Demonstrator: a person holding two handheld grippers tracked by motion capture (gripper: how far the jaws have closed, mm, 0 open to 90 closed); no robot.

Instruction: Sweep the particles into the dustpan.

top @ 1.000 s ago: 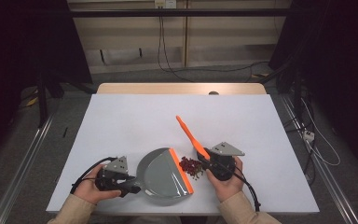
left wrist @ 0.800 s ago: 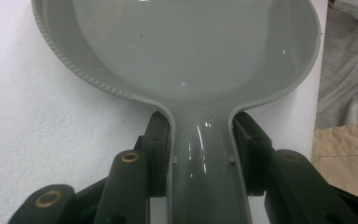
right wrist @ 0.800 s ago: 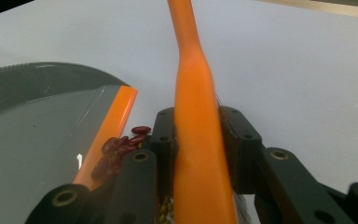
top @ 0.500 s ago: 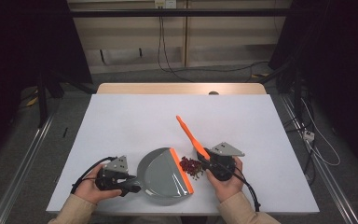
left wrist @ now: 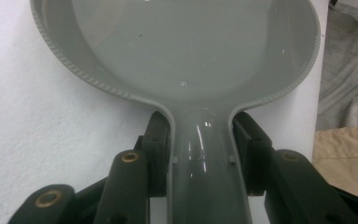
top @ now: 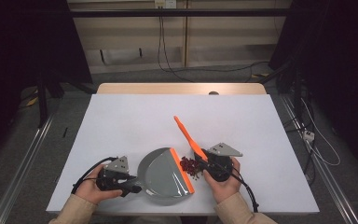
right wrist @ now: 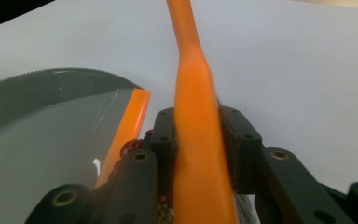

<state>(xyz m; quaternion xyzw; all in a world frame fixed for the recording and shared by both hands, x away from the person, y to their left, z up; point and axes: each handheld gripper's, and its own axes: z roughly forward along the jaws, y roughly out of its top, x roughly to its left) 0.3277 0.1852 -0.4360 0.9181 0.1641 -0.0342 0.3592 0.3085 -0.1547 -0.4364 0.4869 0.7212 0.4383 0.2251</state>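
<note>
The grey dustpan (top: 165, 175) lies flat near the counter's (top: 121, 121) front edge, its handle clamped between the left gripper's (top: 133, 189) jaws. The right gripper (top: 205, 163) grips the orange brush (top: 189, 137) by its handle, jaws pressed on both sides. Red beans (top: 191, 167) lie against the pan's orange lip; the pan holds none. Cables trail across the dark floor behind.

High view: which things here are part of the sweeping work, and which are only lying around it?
Part of the work:
- grey dustpan, handle clamped by the left gripper
- orange brush, handle clamped by the right gripper
- red beans beside the dustpan's orange lip

Only lying about:
- cables on the floor behind the table
- white plug on the floor at the right
</note>
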